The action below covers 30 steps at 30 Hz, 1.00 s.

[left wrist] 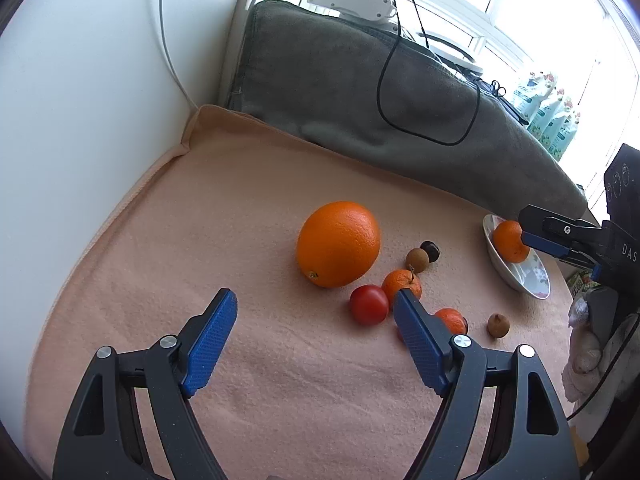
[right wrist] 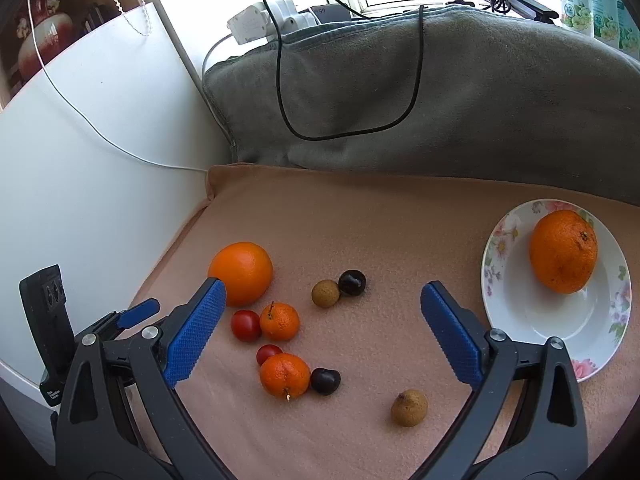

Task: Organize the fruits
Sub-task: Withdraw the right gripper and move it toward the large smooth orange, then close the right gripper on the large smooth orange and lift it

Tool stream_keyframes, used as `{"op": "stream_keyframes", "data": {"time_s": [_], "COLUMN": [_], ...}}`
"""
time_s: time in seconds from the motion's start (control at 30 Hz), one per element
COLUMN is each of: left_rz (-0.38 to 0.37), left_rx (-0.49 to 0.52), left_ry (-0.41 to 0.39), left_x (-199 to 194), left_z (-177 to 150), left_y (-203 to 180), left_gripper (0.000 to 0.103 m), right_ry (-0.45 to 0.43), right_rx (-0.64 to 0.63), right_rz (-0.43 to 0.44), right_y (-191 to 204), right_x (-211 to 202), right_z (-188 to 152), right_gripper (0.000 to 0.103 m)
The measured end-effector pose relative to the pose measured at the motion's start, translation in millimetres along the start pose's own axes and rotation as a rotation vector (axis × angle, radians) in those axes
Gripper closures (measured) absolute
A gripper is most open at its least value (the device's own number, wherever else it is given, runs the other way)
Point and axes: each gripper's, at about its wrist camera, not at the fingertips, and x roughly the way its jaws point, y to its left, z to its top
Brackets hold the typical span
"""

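A grey blanket is heaped along the back of the scene, a black cable looped over it, and in front of it lies the peach cloth where the fruit is scattered. At the right edge of the cloth sits a floral bowl with one orange inside. The big orange rests alone toward the left – just beside it a tangerine touches a red tomato. Behind these a tan longan and a dark cherry sit side by side. Nearer the cameras, a second tangerine lies between a second tomato and another cherry; a second longan lies apart. The left gripper hangs over the cloth, jaws spread wide and empty – the right gripper is likewise agape, holding nothing
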Motion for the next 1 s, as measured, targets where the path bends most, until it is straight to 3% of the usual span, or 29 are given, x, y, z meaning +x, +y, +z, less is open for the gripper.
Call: {"op": "stream_keyframes", "data": {"time_s": [0.6,1.0], "left_rz": [-0.106,-0.173], "left_rx": [-0.034,-0.059], "left_ry": [0.050,0.091], "left_x": [34.6,56.9], "left_z": [9.6,19.6], "left_y": [13.1,13.5], "left_gripper": [0.024,0.028], "right_ry": [0.159,0.224], "right_rx": [0.003,0.034], "right_rz": [0.109,0.163], "right_y": [38.7,41.6], "right_x": [74.5,116.2], "right_z": [19.4,12.4], "right_gripper": [0.003,0.003]}}
